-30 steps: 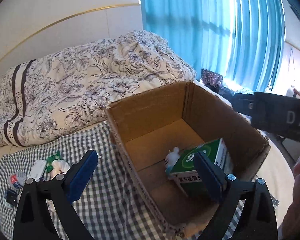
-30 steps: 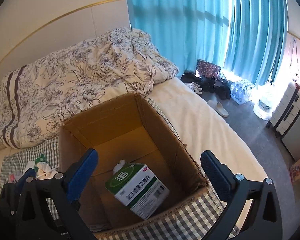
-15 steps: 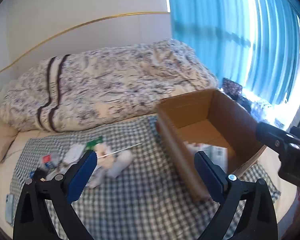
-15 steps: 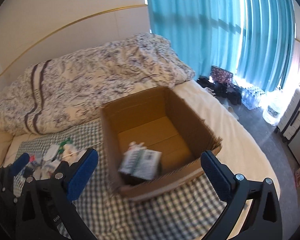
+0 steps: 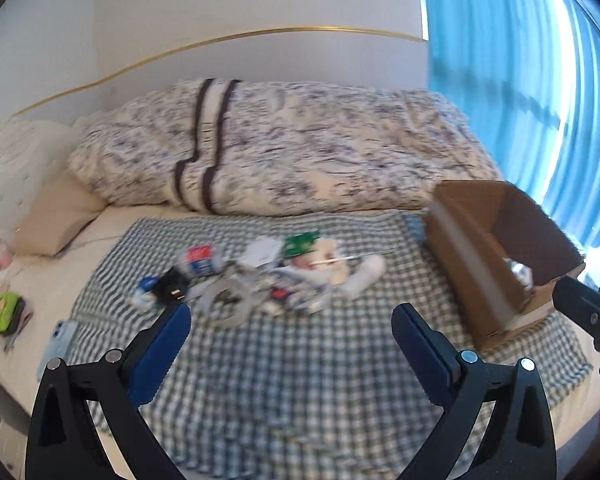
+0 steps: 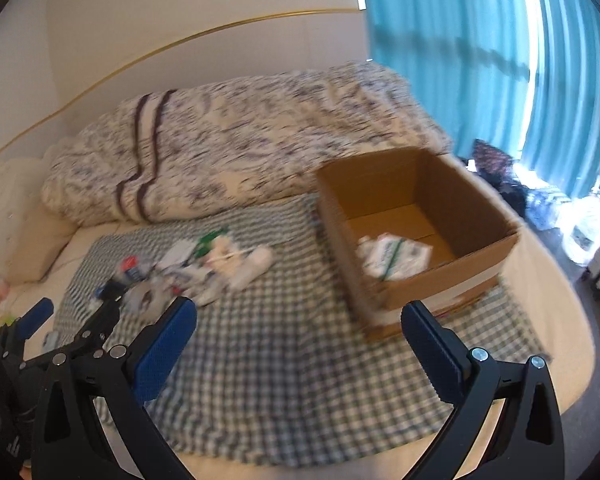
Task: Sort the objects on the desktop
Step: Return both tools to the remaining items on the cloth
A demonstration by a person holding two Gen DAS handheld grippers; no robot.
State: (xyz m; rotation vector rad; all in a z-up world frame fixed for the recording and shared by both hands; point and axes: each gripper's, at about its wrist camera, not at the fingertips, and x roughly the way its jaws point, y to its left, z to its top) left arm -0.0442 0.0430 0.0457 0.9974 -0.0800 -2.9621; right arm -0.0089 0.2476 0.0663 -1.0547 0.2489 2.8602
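Note:
A pile of small objects point(image 5: 260, 276) lies in the middle of a checked cloth point(image 5: 300, 380) on the bed: a roll of tape, small bottles, a green packet, a thin stick. The same pile point(image 6: 196, 264) shows left of centre in the right wrist view. To the right stands an open cardboard box point(image 6: 416, 232) holding a green-and-white carton point(image 6: 396, 256). The box point(image 5: 496, 256) sits at the right edge of the left wrist view. My left gripper point(image 5: 292, 336) is open and empty, well short of the pile. My right gripper point(image 6: 300, 332) is open and empty, short of the box.
A flowered duvet point(image 5: 284, 152) is heaped along the back of the bed. A phone point(image 5: 60, 340) and a green item point(image 5: 4, 312) lie left of the cloth. Blue curtains point(image 6: 500, 60) hang at the right, with bags on the floor point(image 6: 512, 184) below them.
Both grippers have pulled back from above the box and swung left; the pile has come into view and the box now sits farther right. Both stayed open.

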